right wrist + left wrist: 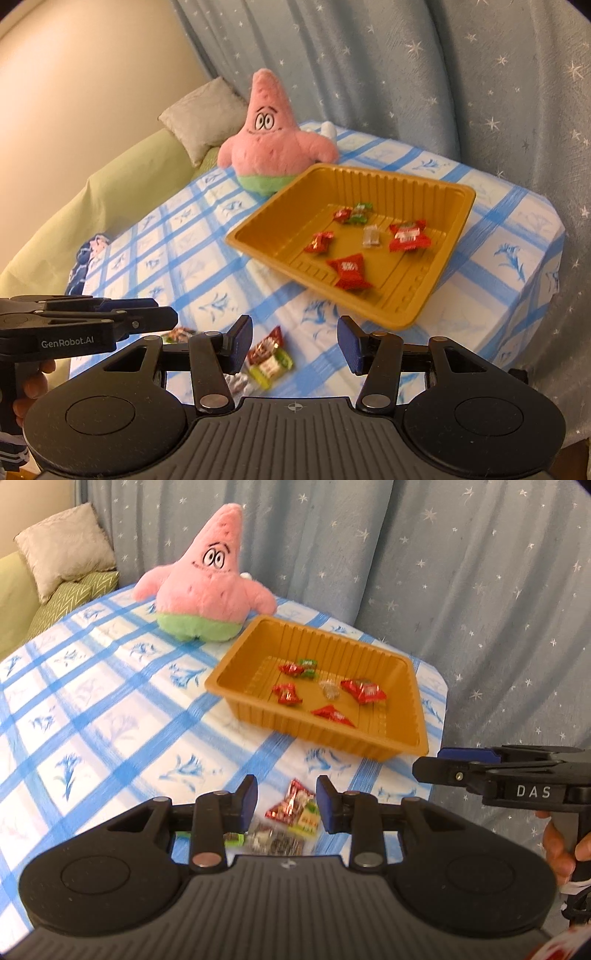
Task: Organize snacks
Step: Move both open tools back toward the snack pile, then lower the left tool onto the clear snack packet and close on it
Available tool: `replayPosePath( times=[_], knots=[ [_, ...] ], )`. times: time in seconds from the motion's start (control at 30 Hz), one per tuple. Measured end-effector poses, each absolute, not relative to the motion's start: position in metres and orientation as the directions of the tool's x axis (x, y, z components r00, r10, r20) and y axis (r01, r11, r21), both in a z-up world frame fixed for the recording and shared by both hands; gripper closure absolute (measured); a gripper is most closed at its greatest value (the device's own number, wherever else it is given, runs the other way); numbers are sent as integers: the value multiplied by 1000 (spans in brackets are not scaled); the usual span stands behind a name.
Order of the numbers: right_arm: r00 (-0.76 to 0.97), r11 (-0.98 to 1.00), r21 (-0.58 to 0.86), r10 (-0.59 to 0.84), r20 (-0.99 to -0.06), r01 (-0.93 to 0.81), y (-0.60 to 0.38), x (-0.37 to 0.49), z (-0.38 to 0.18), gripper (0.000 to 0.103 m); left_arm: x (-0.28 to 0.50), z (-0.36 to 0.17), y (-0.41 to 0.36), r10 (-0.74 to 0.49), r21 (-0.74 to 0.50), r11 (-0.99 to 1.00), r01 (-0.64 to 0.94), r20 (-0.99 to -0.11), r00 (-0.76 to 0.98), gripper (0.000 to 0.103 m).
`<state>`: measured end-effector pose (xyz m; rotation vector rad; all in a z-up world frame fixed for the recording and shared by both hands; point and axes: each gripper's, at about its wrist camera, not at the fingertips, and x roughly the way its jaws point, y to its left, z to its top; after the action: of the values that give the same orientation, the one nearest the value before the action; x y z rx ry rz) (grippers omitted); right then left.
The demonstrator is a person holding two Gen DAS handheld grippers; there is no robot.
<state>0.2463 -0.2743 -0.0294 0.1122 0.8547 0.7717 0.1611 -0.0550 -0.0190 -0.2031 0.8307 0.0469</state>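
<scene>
A gold plastic tray sits on the blue-checked tablecloth and holds several wrapped snacks, mostly red ones, with a green one and a clear one. A small pile of loose snacks lies on the cloth in front of the tray. My left gripper is open and empty, hovering over that pile. My right gripper is open and empty, just right of the pile. Each gripper shows from the side in the other's view.
A pink starfish plush toy stands behind the tray on the table. A star-print curtain hangs behind. A sofa with cushions lies to the left. The table's right edge is near the tray.
</scene>
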Motion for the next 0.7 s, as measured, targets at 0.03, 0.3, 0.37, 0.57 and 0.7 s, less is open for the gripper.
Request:
replayPosePath(
  times=[0.03, 0.3, 0.37, 0.57, 0.7],
  knots=[
    [405, 728, 383, 654, -640, -569, -274, 244, -31, 52, 158, -20, -55, -36, -161, 979, -125, -740, 672, 72],
    [374, 723, 379, 647, -665, -577, -270, 230, -43, 52, 136, -28, -57, -23, -159, 977, -142, -741, 671, 71],
    [366, 723, 376, 643, -672, -579, -270, 227, -46, 52, 132, -30, -58, -20, -157, 977, -145, -742, 670, 71],
    [344, 715, 366, 639, -688, -596, -266, 220, -57, 52, 125, -38, -59, -13, -156, 975, -161, -755, 656, 71],
    [327, 710, 362, 635, -699, -604, -262, 218, -65, 52, 123, -46, -60, -6, -155, 972, -178, -770, 638, 71]
  ],
)
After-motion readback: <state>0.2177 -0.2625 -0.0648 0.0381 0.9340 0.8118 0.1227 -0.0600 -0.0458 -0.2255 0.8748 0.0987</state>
